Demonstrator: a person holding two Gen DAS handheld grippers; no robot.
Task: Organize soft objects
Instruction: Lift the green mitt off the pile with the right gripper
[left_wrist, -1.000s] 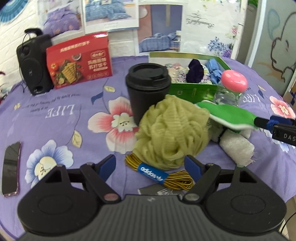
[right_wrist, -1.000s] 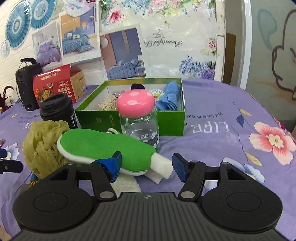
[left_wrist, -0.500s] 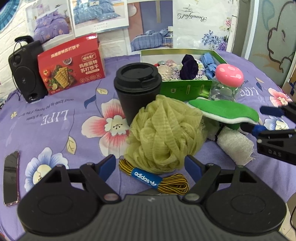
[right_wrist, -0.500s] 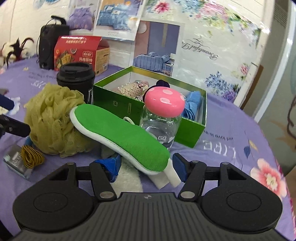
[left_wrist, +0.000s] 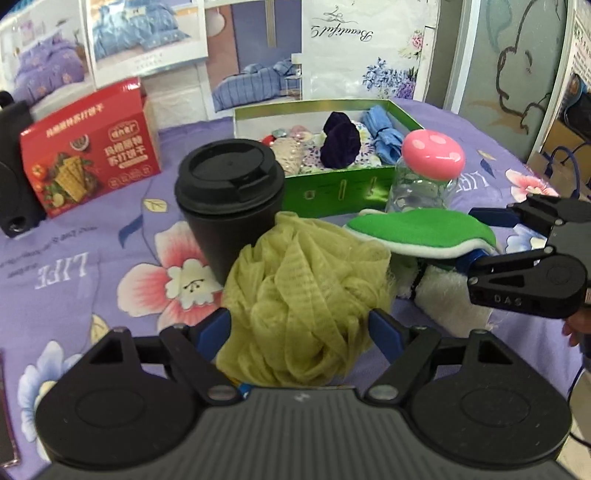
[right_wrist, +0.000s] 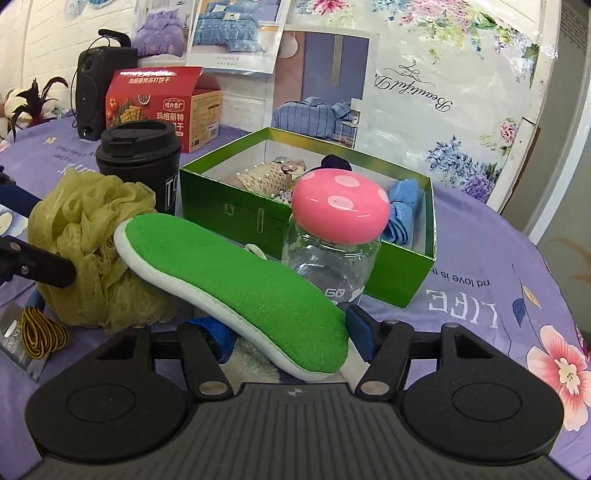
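Both tools closed in since a second ago: left tool (left_wrist: 299, 332) now straddles the yellow-green bath pouf (left_wrist: 306, 302), jaws wide, pads not pressing; right tool (right_wrist: 291, 328) sits around the green insole (right_wrist: 236, 284), jaws open, no squeeze visible. Progress: green box (right_wrist: 399, 273) already holds several fabric items; pouf, insole and white towel roll (left_wrist: 454, 295) still on desk (left_wrist: 110, 236). Obstacles: black cup (left_wrist: 229, 206) touching the pouf, mushroom-lid jar (right_wrist: 332, 236) between insole and box.

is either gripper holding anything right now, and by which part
Nothing is clearly held. The left gripper straddles the mesh bath pouf with its fingers apart; the right gripper brackets the green insole's near end, grip unclear.
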